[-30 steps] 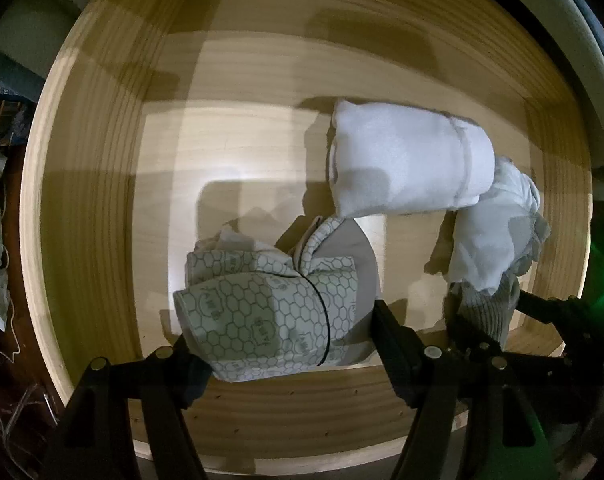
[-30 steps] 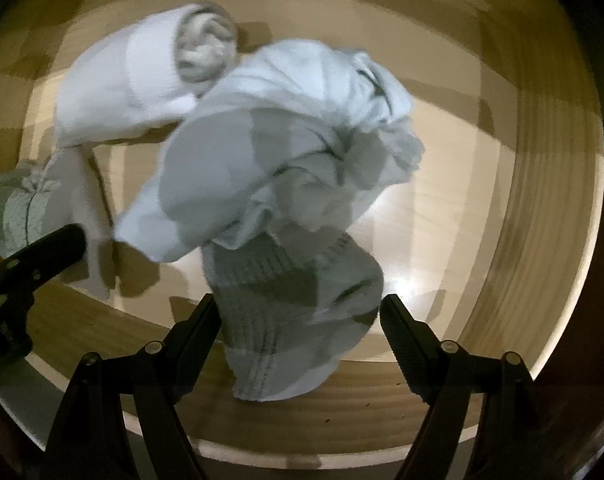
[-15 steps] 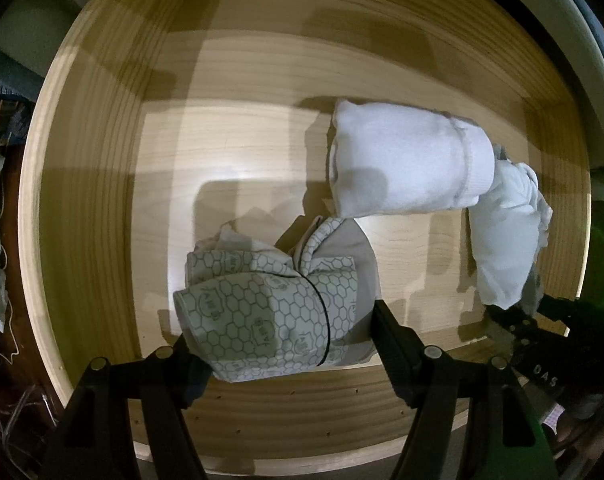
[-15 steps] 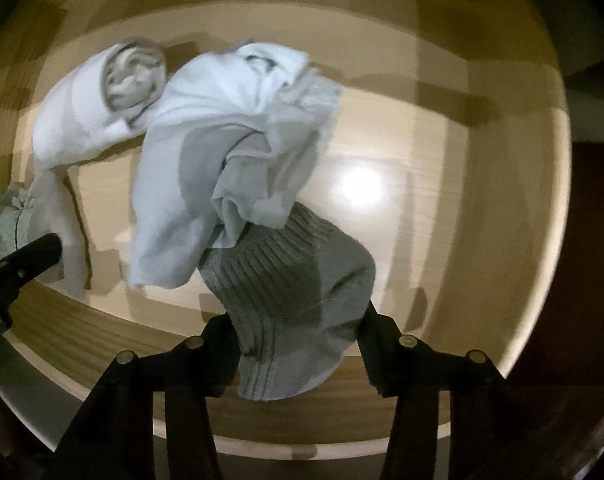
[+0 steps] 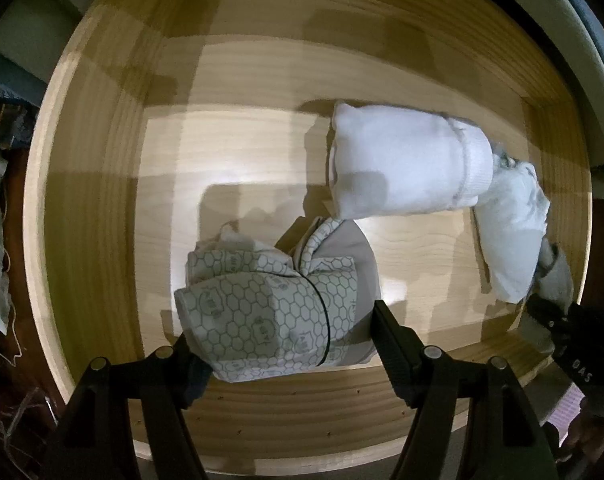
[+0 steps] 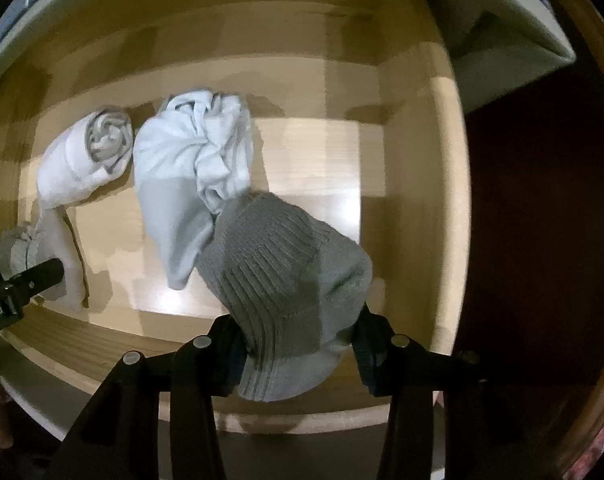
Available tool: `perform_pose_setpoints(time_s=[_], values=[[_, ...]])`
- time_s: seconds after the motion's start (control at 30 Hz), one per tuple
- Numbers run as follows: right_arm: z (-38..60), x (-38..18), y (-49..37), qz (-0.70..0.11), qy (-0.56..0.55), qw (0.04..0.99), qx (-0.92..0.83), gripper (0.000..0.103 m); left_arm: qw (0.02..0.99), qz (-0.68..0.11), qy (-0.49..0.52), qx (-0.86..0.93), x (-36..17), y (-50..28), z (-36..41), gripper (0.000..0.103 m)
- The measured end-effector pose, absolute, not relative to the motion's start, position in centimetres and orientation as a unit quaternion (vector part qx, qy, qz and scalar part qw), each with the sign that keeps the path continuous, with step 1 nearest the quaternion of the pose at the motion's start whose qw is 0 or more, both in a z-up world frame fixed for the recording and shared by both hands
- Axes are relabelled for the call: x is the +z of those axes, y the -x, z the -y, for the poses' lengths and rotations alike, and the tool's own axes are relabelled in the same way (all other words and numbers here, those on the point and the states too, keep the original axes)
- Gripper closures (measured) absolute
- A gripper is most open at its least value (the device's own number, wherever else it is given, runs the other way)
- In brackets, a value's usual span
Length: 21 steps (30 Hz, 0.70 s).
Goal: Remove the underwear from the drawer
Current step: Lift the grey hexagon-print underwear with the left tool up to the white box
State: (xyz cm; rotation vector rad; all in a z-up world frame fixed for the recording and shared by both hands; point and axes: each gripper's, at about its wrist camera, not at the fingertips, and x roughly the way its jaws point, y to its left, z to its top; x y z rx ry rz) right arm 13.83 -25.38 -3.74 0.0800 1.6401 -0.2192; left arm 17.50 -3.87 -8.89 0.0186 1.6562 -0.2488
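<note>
A: Inside the wooden drawer (image 5: 102,208), left wrist view. What is listed?

B: Item one: left gripper (image 5: 290,344), pointing down, jaws wide, one finger on each side of the hexagon-print underwear (image 5: 262,312). Both pads look to be against the cloth; whether they press it, I cannot tell. The bundle lies by the drawer's near wall.

A: Further in?

B: Item two: a rolled white garment (image 5: 406,168), past the underwear toward the drawer's back wall, just apart from it. Item three: a pale crumpled garment (image 5: 510,236), touching the roll's ribbed end, hanging near the drawer's right wall. At its lower end a grey ribbed piece (image 5: 558,276) meets the right gripper's black fingers (image 5: 550,320).

A: Right wrist view, the same drawer (image 6: 414,184)?

B: Item one: right gripper (image 6: 298,340), jaws narrow and closing, pads pressed on the grey ribbed sock (image 6: 286,276). The sock is held above the drawer's near wall. Item two: the pale crumpled garment (image 6: 194,160) trails from the sock toward the drawer floor. Item three: the rolled white garment (image 6: 82,160), just beside it, nearer the drawer's left side. Item four: the left gripper's finger (image 6: 26,280) at the left edge, with a little of the hexagon-print underwear (image 6: 18,248) behind it.
</note>
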Motion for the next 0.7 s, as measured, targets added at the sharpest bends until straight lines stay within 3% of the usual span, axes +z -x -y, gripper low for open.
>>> perform_pose_setpoints(time_s=[0.7], values=[[26.6,-3.2,-13.5,-0.722,-0.042,0.684,-0.098,0.062,0.698,-0.709,-0.026,-0.103,-6.4,-15.9,4.6,0.045]])
